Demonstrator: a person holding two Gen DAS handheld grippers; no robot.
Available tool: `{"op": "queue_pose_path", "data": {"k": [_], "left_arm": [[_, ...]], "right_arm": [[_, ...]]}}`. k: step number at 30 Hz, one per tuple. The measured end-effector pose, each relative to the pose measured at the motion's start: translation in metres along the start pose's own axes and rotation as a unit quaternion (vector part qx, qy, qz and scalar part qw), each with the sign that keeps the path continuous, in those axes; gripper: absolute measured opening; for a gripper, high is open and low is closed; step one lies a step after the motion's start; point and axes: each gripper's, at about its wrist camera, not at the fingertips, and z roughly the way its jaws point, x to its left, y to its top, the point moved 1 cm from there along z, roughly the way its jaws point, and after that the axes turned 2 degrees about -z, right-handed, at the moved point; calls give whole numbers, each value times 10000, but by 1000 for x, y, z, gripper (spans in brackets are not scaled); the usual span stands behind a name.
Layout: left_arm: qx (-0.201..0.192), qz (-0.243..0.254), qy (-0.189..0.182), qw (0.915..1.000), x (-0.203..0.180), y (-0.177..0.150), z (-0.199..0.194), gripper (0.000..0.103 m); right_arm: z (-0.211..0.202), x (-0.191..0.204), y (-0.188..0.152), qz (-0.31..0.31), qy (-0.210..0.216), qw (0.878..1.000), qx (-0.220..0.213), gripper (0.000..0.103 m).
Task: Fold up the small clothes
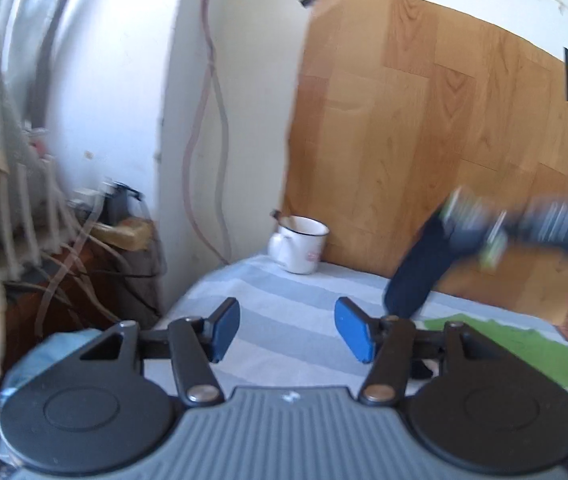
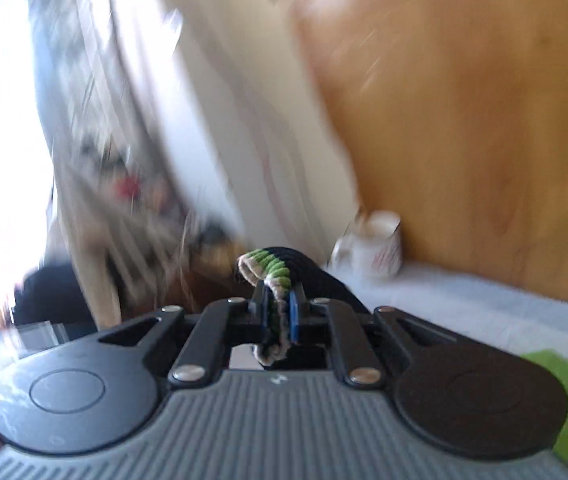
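My left gripper [image 1: 287,330] stood half open over the striped cloth [image 1: 284,296], nothing between its blue pads [image 1: 226,322]. Beyond it a white mug [image 1: 299,246] sat at the wood-patterned wall panel [image 1: 443,140]. Further right, my right gripper [image 2: 278,318] was pinched tight on the green-and-beige cuff of a dark sock [image 2: 272,272]. From the left wrist the sock [image 1: 415,272] hung blurred, its toe just above a green garment [image 1: 515,352] on the cloth.
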Motion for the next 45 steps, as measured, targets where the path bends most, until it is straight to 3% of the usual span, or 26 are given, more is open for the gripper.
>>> {"op": "queue_pose_path", "data": {"k": [3, 5, 11, 14, 15, 16, 20, 21, 22, 24, 26, 29, 32, 34, 36, 39, 45], "left_arm": [[170, 160, -200, 9995, -23, -3, 20, 54], [300, 246, -387, 9985, -43, -3, 36, 54], [724, 521, -1000, 9910, -115, -6, 99, 56], [1051, 665, -1401, 9823, -154, -13, 142, 62], [1151, 738, -1524, 9788, -168, -17, 157, 69], [1219, 820, -1571, 9766, -180, -22, 172, 81], [1590, 1151, -1510, 9689, -222, -44, 235, 89], [1771, 1170, -1418, 9669, -228, -52, 252, 82], [1930, 1216, -1341, 9644, -235, -61, 266, 54], [2169, 1427, -1096, 9595, -244, -78, 286, 12], [1870, 1383, -1064, 9667, -243, -80, 283, 10], [1448, 1008, -1062, 9786, -231, -77, 272, 9], [1485, 937, -928, 9801, -227, -86, 278, 10], [1466, 1203, -670, 9796, -231, -95, 281, 19], [1336, 1430, -570, 9790, -233, -97, 274, 20], [1263, 1338, -569, 9813, -228, -89, 260, 22], [972, 570, -802, 9904, -224, -67, 241, 22]], "right_arm": [[-66, -45, 33, 514, -527, 9944, -756, 13], [-104, -79, 36, 794, -916, 9877, -992, 13], [-190, -182, -34, 1951, -1628, 9626, -941, 13], [-210, -227, -80, 2748, -1601, 9447, -803, 13], [-215, -239, -93, 3003, -1523, 9383, -783, 13], [-219, -247, -103, 3212, -1450, 9327, -761, 13], [-220, -264, -116, 3575, -1267, 9229, -664, 13], [-215, -264, -111, 3579, -1208, 9235, -661, 13], [-218, -264, -106, 3545, -1125, 9257, -686, 13], [-221, -262, -96, 3436, -873, 9313, -835, 13], [-228, -259, -93, 3287, -762, 9361, -990, 13], [-230, -268, -111, 3221, -1204, 9353, -837, 13], [-224, -290, -145, 3212, -2251, 9195, -248, 18], [-229, -292, -155, 2989, -2851, 9107, -58, 18], [-247, -291, -157, 3019, -2838, 9096, -300, 21], [-267, -282, -150, 2980, -2656, 9147, -626, 21], [-225, -261, -134, 2606, -2080, 9426, -170, 21]]}}
